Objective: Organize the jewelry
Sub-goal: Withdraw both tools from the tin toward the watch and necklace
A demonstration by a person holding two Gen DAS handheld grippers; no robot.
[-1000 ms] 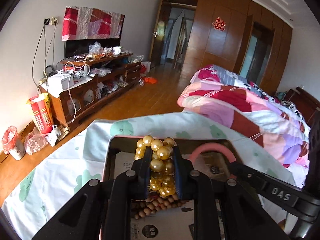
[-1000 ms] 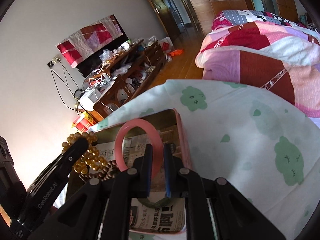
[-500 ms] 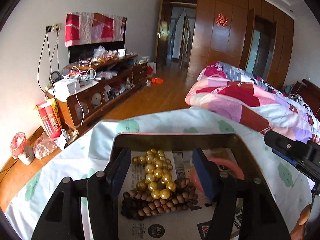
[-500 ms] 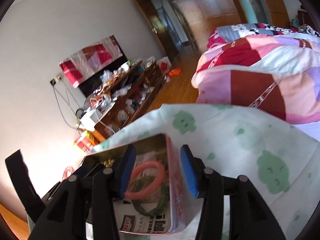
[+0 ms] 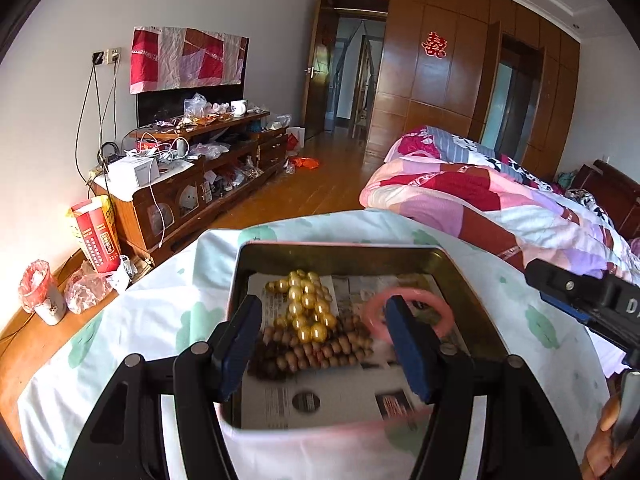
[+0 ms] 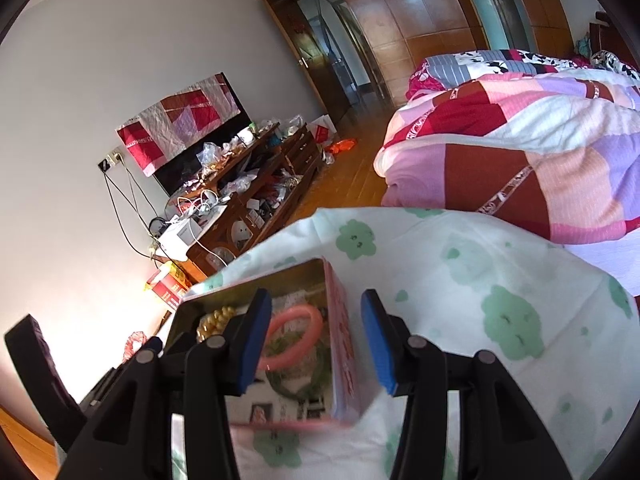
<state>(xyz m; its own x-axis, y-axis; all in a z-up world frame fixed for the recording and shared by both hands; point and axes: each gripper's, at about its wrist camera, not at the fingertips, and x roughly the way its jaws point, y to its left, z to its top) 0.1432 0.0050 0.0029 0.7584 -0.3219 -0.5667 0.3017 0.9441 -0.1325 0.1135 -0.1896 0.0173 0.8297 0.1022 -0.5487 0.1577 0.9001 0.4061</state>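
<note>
Both the left tongs (image 5: 324,340) and the right tongs (image 6: 316,338) stood open, gripping nothing. In the tin (image 5: 340,250) lay gold beads (image 5: 306,304) on wooden beads (image 5: 312,354), a pink bangle (image 5: 442,314) to their right.

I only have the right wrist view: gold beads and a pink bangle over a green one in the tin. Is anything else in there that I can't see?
Observer: Yes. A strand of brown wooden beads lies in the tin, with the gold beads draped partly over it.
Operator: Is the left gripper holding anything?
Observer: No. Its jaws stand wide open above the beads, and the pads press on nothing.
Operator: Any free room in the tin?
Observer: The newspaper lining is bare at the near end, in front of the wooden beads.
</note>
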